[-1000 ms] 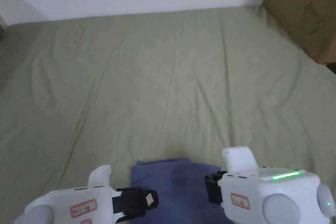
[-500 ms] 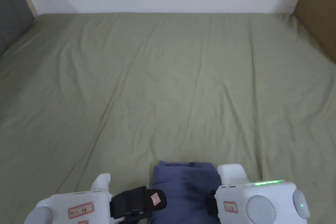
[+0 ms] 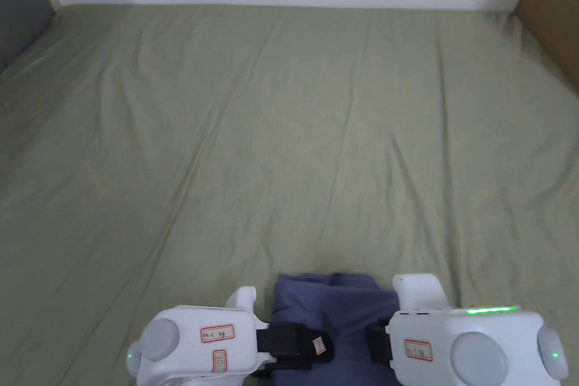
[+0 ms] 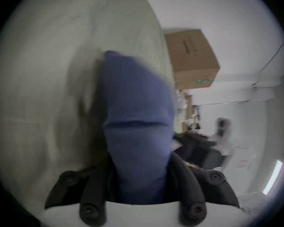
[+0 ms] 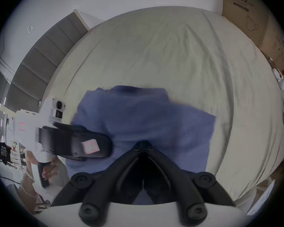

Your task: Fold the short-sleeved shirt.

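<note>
Fingers of the left gripper [image 4: 138,179] are clamped on the blue shirt [image 3: 333,313], cloth bunched between both jaws. Jaws of the right gripper [image 5: 143,146] are seen meeting at their tips, pinched into the shirt. Shirt, folded small, is found at the near edge of the green-sheeted bed [image 3: 294,138]. Cardboard box [image 5: 246,17] is noted at the far right corner.

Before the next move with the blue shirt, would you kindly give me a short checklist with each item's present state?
1. Right gripper jaws closed on the shirt: ok.
2. Left gripper gripping the shirt: ok; cloth sits between its jaws.
3. Shirt folded into a compact stack: ok, though edges are blurred.
4. Green bedsheet ahead free for laying down: ok.
5. Cardboard box away from the shirt: ok.
6. Fold layers aligned underneath: cannot tell.
</note>
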`<state>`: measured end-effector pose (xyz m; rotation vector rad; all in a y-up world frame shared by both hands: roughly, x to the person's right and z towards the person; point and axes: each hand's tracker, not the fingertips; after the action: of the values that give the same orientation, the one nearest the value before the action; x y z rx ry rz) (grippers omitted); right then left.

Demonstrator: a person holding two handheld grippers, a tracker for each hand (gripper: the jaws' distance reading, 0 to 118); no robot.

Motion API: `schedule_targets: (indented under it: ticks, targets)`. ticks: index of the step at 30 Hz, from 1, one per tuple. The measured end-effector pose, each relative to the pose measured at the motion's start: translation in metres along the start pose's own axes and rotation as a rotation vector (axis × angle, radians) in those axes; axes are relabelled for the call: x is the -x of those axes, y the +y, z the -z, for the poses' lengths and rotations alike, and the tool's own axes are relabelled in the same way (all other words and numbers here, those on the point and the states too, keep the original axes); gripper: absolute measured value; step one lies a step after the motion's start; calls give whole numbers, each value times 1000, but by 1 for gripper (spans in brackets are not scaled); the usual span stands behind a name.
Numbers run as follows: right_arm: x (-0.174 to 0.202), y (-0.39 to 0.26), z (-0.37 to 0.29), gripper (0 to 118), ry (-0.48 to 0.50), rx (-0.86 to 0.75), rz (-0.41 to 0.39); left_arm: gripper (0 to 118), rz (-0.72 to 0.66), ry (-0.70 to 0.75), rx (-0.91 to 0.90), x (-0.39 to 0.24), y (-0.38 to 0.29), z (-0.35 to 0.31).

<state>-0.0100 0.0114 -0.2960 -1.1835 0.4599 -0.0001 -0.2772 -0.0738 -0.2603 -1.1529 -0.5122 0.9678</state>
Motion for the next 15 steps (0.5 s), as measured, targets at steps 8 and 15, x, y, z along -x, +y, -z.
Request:
schedule_targets:
  ticks: [8,15]
  targets:
    - [21,11,-29,0,-5,-110,6,24,160,88,-32,-13,23,-79]
    - [39,8,-19,0,-8,-95,-2,24,238,567,-106,16,73,-214]
